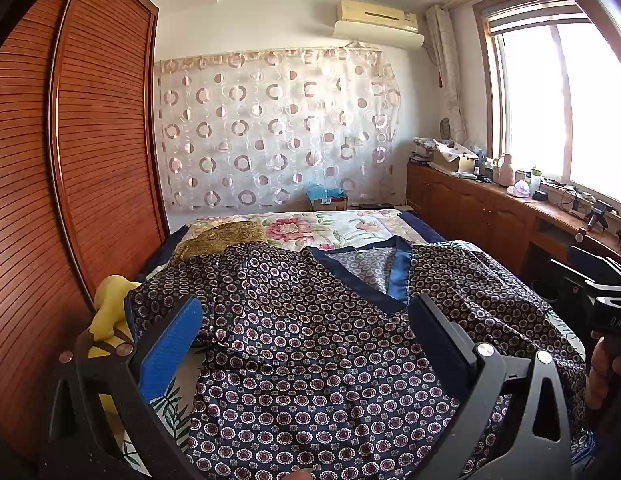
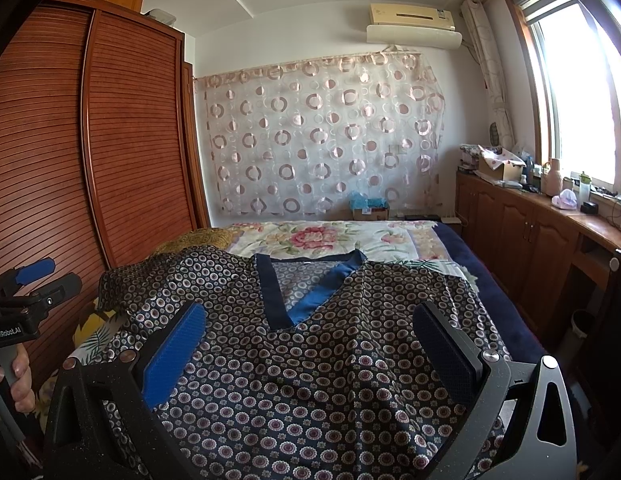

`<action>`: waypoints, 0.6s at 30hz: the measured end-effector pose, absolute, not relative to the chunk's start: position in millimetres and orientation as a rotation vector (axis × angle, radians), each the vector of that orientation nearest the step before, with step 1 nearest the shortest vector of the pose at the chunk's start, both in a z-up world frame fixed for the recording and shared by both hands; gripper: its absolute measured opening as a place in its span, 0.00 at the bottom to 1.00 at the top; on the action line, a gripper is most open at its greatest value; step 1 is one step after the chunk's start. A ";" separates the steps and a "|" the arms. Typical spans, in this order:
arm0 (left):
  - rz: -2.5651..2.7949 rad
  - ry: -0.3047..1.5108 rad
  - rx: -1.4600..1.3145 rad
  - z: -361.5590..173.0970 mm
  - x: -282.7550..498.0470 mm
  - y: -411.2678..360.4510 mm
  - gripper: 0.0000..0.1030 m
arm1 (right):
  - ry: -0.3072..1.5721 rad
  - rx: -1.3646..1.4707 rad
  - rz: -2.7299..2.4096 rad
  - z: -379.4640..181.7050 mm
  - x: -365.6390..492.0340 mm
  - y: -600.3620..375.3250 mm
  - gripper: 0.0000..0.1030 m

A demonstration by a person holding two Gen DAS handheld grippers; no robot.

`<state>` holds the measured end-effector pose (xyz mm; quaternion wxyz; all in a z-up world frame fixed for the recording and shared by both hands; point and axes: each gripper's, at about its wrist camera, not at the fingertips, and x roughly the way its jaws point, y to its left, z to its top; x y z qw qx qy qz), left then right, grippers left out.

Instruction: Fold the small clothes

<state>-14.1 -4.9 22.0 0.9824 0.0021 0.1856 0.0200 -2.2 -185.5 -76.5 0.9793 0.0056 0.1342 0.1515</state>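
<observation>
Patterned navy top with a blue V-neck trim lies spread across the bed, directly ahead of and beneath both claws. Left claw has its 2 fingers spread wide above the cloth, gripping nothing; a yellow item sits just beyond its left finger. Right claw is likewise spread, hovering over the chest of the top, collar just ahead. Louvred wardrobe doors stand left of both claws.
</observation>
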 end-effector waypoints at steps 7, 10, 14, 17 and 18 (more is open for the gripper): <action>0.039 0.374 0.004 21.3 -14.1 -5.2 1.00 | 0.271 0.011 0.305 -76.5 -2.2 -185.4 1.00; 0.038 0.380 0.001 20.2 -13.2 -4.7 1.00 | 0.271 0.009 0.305 -77.2 -2.3 -184.3 1.00; 0.041 0.395 -0.008 10.5 -4.8 0.9 1.00 | 0.269 0.002 0.304 -79.4 0.4 -180.4 1.00; 0.042 0.406 -0.011 3.0 2.7 7.2 1.00 | 0.267 -0.001 0.311 -82.1 4.8 -176.1 1.00; 0.042 0.411 -0.009 0.8 5.5 9.3 1.00 | 0.269 -0.003 0.309 -82.9 6.6 -174.6 1.00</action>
